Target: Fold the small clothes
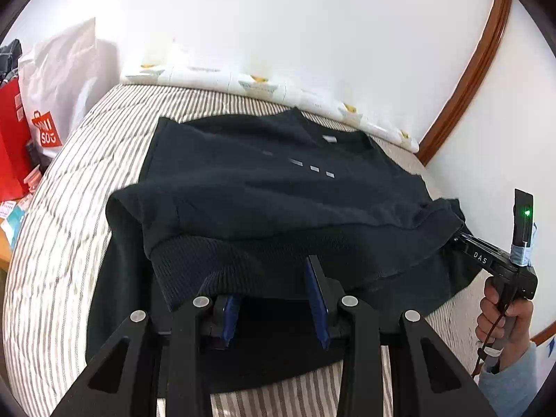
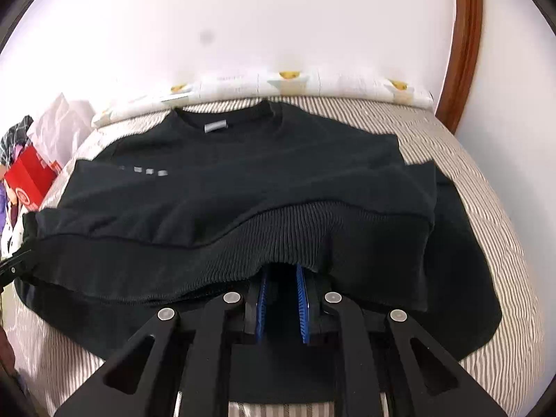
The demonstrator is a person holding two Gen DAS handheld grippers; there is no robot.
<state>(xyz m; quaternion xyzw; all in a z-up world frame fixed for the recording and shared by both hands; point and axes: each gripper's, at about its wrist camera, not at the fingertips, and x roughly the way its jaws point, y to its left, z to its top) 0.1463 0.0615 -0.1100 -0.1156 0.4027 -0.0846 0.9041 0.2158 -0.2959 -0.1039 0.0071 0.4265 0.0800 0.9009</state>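
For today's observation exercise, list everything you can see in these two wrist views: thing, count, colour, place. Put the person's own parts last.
Sweatshirt: one, black, spread on the bed, ribbed hem lifted and folded toward the collar.
Neck label: one, grey, inside the collar.
Bed cover: one, grey and white stripes, under the sweatshirt.
Patterned padding: one strip, white with yellow marks, along the wall behind the bed.
Wood trim: one, brown, on the white wall.
Shopping bag: one, white with a red logo, left of the bed.
Red bag: one, far left edge.
Left gripper: black with blue pads, at the hem; grip hidden.
Right gripper: same, under the hem.
Right hand: one, holding the right gripper's handle.
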